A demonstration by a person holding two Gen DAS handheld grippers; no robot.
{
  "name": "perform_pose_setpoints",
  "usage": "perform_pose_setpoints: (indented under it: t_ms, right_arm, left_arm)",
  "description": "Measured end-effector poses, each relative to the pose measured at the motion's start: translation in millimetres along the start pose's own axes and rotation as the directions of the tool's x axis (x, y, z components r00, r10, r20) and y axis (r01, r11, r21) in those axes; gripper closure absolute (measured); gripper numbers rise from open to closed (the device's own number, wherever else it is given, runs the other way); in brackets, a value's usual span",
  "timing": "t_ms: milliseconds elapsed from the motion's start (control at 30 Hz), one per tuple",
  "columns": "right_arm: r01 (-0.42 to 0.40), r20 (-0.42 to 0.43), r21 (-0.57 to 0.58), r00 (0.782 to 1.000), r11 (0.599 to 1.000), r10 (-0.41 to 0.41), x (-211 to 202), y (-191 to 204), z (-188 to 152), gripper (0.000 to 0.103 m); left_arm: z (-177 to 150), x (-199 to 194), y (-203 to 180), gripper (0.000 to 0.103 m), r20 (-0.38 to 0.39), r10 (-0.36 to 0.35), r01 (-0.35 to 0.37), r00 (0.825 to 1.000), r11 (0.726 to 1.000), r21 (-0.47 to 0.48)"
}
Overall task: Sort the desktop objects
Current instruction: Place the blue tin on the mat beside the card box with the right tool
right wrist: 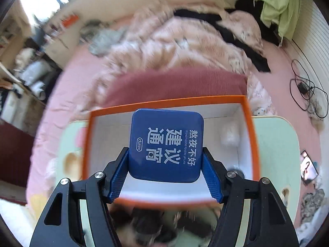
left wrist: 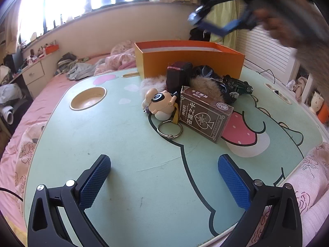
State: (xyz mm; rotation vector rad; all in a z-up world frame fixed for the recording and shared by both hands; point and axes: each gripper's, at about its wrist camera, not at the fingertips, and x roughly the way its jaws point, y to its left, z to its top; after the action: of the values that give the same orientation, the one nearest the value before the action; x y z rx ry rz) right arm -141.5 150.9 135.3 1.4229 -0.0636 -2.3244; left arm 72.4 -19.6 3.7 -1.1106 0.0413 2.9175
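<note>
A: Nearest us, our left gripper hangs spread wide over the bare green table, nothing between its pads.

B: Further on we see the card box, a key ring and a small figure in a pile.

A: And our right gripper pinches the blue tin by its sides, above the orange box at the table's far edge.

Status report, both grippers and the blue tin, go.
Right gripper shut on blue tin, above orange box. Left gripper open, empty, over the table. Nothing blocking the box.
</note>
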Motion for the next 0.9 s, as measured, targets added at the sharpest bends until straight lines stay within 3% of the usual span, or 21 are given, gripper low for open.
perform_pose_setpoints:
  t_ms: [100, 267, 333, 533, 600, 700, 800, 900]
  right_arm:
    - [-0.015, 0.034, -0.049, 0.999, 0.999, 0.017, -27, 3, -38, 0.036]
    - [0.002, -0.072, -0.081, 0.997, 0.997, -0.008, -14, -3, -124, 0.036]
    - [0.048, -0.103, -0.106, 0.993, 0.993, -0.059, -3, 0, -147, 0.036]
    - [0.079, -0.120, -0.149, 0.988, 0.986, -0.098, 29, 8, -156, 0.035]
    - [0.068, -0.090, -0.138, 0.993, 0.988, -0.081, 32, 7, -152, 0.035]
    - [0.003, 0.042, -0.084, 0.999, 0.996, 0.001, 18, 3, -152, 0.030]
    - [-0.018, 0.055, -0.088, 0.998, 0.996, 0.023, 9, 1, -162, 0.027]
    - [0.038, 0.041, -0.140, 0.999, 0.989, -0.033, 7, 1, -182, 0.027]
  left_arm:
    - [0, 0, 0, 0.000, 0.001, 0.000, 0.000, 1.000, 1.000, 0.000]
    - [0, 0, 0, 0.000, -0.001, 0.000, 0.000, 1.000, 1.000, 0.000]
    - [1, 0, 0, 0.000, -0.002, 0.003, -0.003, 1.000, 1.000, 0.000]
    - [1, -1, 0, 0.000, -0.007, 0.008, -0.008, 1.000, 1.000, -0.001]
    - [1, -1, 1, 0.000, -0.007, 0.008, -0.008, 1.000, 1.000, -0.001]
    - [2, -1, 0, 0.000, -0.007, 0.008, -0.008, 1.000, 1.000, 0.000]
    - [2, -1, 0, 0.000, -0.006, 0.008, -0.008, 1.000, 1.000, 0.000]
    - [2, -1, 0, 0.000, -0.007, 0.009, -0.009, 1.000, 1.000, 0.000]
